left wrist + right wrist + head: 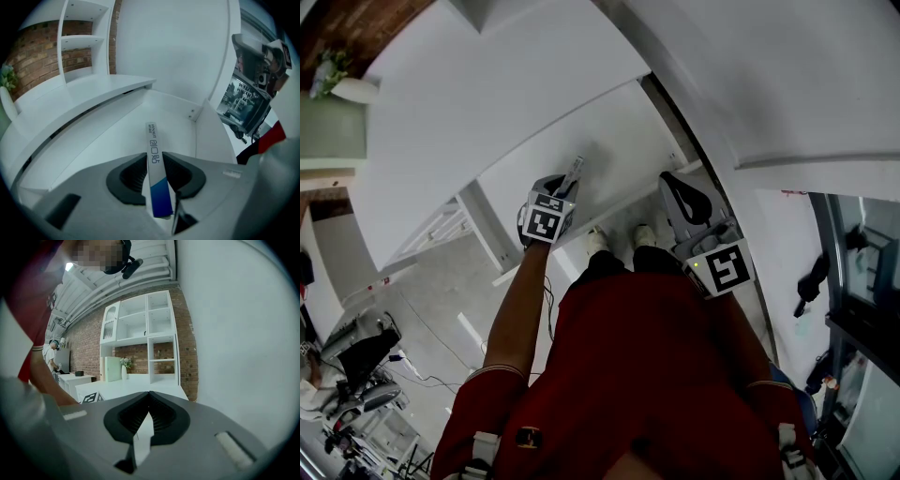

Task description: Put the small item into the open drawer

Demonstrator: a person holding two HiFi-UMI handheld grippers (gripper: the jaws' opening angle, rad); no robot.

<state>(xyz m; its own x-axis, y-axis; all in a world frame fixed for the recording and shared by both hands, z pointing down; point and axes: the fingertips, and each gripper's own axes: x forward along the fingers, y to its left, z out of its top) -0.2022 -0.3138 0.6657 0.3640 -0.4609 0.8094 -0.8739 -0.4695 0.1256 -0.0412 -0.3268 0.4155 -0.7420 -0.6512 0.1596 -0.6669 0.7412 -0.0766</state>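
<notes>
The small item is a slim white and blue box with print on its side. My left gripper is shut on it, both pads pressing its sides, and the white end sticks out ahead. In the head view the box and the left gripper hang over the open white drawer. The drawer's bare bottom lies just below and ahead of the box. My right gripper is shut with nothing in it, and it stays by my right side near the drawer's right end.
The white desk top runs along the drawer's far left side, with a white shelf unit and a brick wall behind. A white wall rises on the right. My shoes stand below the drawer front. Dark equipment sits at the right.
</notes>
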